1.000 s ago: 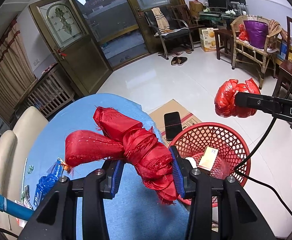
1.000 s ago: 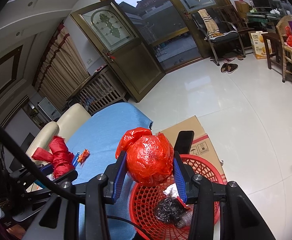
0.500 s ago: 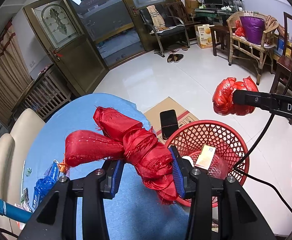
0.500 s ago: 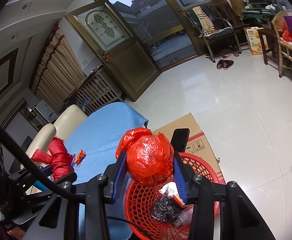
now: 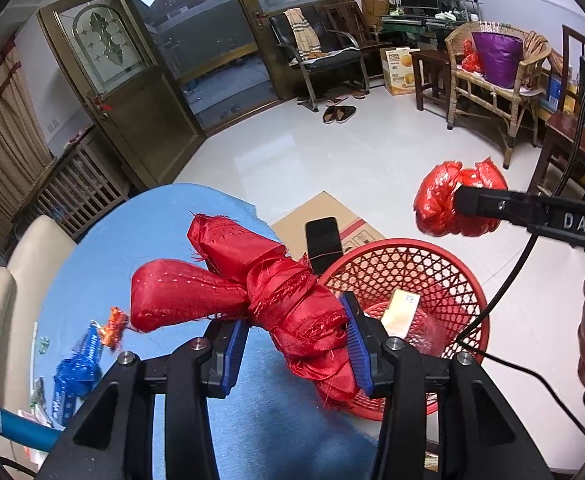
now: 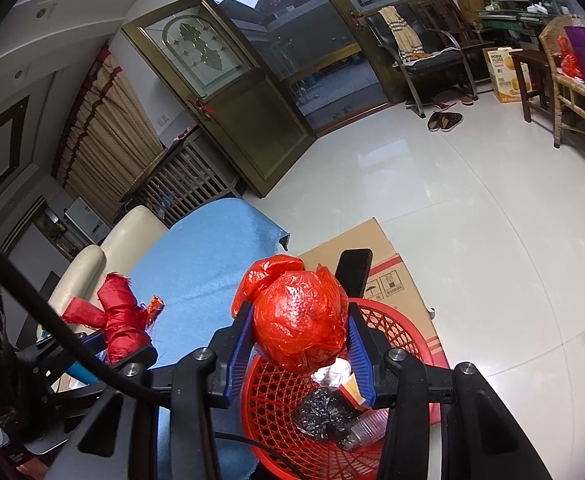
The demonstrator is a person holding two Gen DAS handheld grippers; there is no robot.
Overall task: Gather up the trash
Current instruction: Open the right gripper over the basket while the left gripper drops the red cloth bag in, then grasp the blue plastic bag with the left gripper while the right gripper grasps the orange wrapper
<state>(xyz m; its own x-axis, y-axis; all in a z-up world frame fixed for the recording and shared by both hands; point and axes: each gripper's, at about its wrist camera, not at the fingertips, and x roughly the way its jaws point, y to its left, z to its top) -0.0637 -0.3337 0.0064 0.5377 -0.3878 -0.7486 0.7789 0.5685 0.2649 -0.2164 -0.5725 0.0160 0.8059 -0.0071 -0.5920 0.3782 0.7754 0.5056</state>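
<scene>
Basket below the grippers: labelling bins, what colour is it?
Red lattice basket; right wrist view shows it best.

Little changed — the red basket (image 6: 276, 400) sits slightly further beneath the red bag (image 6: 298, 328).

Domestic room, wrist views.
White tiled floor (image 5: 300, 160); brass-framed glass doors (image 6: 292, 64) at 12 o'clock; wicker chair (image 5: 492, 76) at 2 o'clock; curtains (image 6: 108, 136) at 10 o'clock; daylight.
</scene>
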